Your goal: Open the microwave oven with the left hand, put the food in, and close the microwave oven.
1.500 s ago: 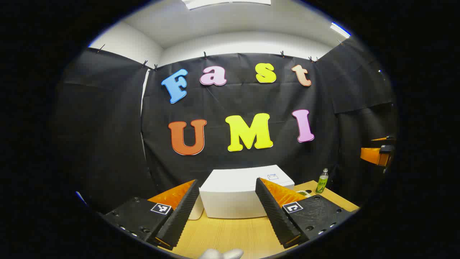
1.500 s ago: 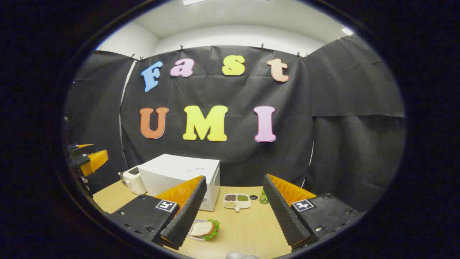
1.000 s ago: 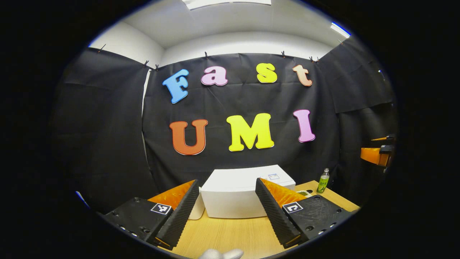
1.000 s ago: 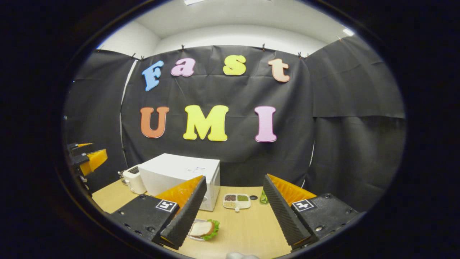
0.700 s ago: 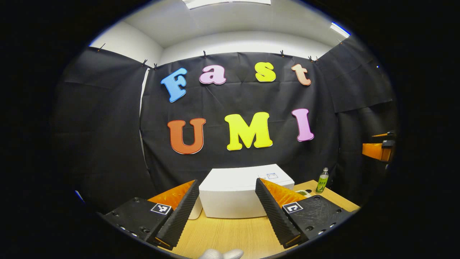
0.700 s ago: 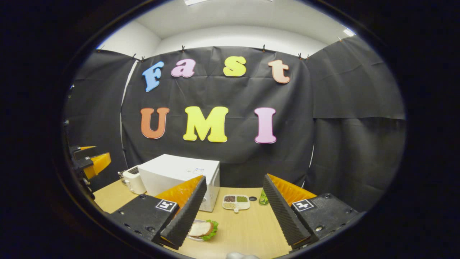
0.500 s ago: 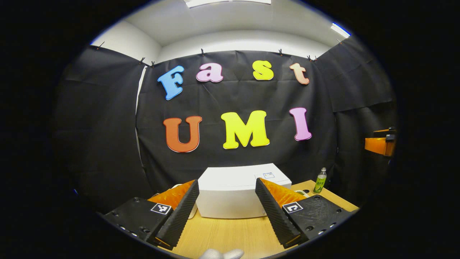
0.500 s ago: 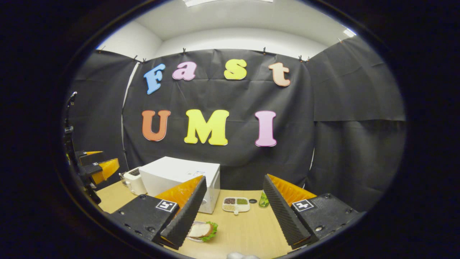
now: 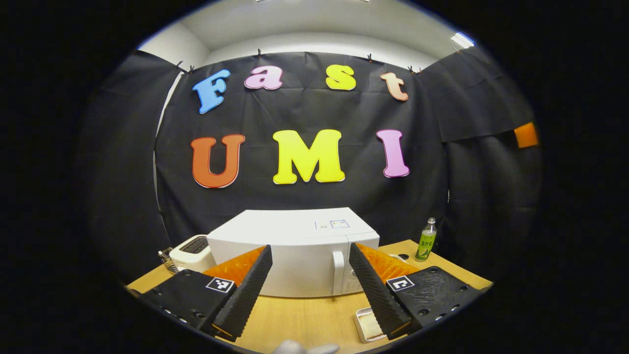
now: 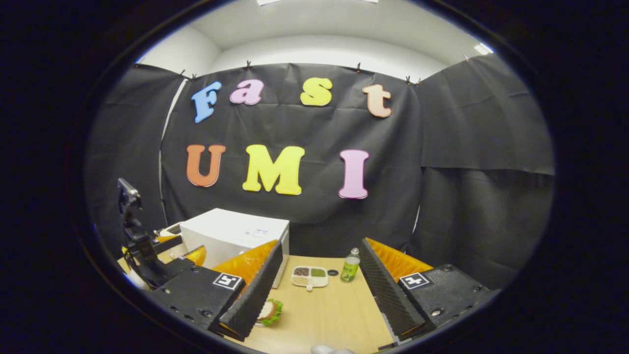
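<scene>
Microwave (image 9: 295, 246) stands closed, its upright handle (image 9: 337, 272) straight ahead of my left gripper (image 9: 309, 287); both grippers' fingers apart, empty.

Sandwich (image 10: 269, 311) (near microwave (image 10: 231, 235))

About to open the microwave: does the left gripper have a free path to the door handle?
Probably yes. The left gripper is open and faces the microwave's closed door, with the door handle just right of centre between its fingers and bare table ahead.
</scene>
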